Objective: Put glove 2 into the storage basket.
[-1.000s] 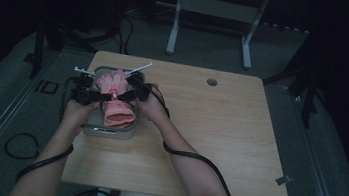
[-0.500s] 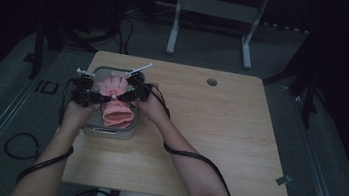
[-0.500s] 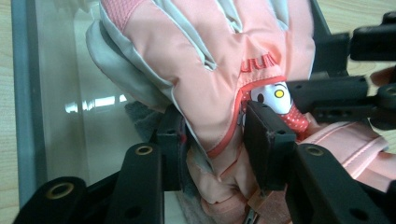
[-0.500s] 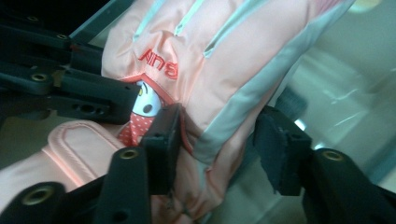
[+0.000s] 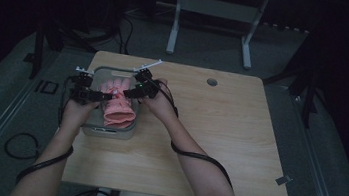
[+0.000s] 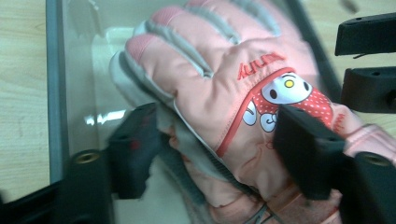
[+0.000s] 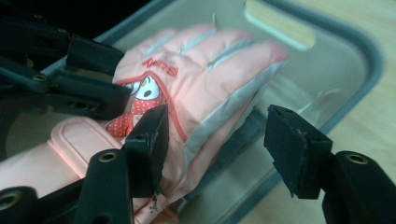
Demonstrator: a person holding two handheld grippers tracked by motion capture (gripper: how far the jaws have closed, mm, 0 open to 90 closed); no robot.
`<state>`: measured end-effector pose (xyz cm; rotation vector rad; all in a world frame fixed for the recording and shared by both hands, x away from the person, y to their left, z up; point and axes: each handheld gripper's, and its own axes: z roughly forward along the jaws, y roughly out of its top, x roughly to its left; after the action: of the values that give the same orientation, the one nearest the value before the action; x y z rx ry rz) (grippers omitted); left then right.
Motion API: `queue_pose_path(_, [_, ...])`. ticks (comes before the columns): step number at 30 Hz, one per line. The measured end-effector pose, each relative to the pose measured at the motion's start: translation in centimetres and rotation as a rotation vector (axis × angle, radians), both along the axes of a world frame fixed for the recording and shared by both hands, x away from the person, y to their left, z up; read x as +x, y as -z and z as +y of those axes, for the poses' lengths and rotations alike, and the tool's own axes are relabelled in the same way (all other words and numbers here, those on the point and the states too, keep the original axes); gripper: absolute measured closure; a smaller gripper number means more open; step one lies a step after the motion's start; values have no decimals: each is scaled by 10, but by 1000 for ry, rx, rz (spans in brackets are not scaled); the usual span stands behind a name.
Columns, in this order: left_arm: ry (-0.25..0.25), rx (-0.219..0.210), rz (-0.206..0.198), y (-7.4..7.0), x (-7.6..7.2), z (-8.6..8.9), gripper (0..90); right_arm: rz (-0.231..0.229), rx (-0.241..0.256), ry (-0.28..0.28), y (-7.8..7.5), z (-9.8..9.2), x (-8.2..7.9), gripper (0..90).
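Observation:
A pink padded glove [image 5: 118,105] with a cartoon patch lies in a clear bin with a grey rim [image 5: 89,129] at the table's left; its cuff hangs over the near rim. My left gripper [image 5: 105,95] is at the glove's left side. In the left gripper view it [image 6: 222,149] stands open, jaws wide on either side of the glove [image 6: 219,88] near the wrist. My right gripper [image 5: 130,91] is at the glove's right side. It [image 7: 219,140] is open too, one jaw over the glove [image 7: 187,79], the other over the bare bin floor [image 7: 327,70].
The wooden table [image 5: 217,143] stretches to the right of the bin, with a round cable hole [image 5: 211,82] near its far edge. Cables trail from both grippers over the table's near side. A metal stand [image 5: 213,12] sits on the floor beyond.

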<state>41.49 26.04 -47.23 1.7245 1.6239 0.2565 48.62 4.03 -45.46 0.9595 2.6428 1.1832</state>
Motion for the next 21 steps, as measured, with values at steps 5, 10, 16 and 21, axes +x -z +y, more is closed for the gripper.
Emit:
queue_pose_path(5, [9, 10, -29, -3, -2, 0, 180, -7, 33, -6, -10, -8, -3, 396])
queue_pose_path(10, [14, 1, -55, -7, -4, 2, 143, 4, 43, -7, -12, -11, -6, 366])
queue_pose_path(16, [18, -3, -65, -10, -8, 8, 142, 13, 59, -23, -9, -17, -9, 271])
queue_pose_path(21, [28, 2, -92, -17, -11, 7, 142, 7, 80, -19, -9, -21, -9, 219])
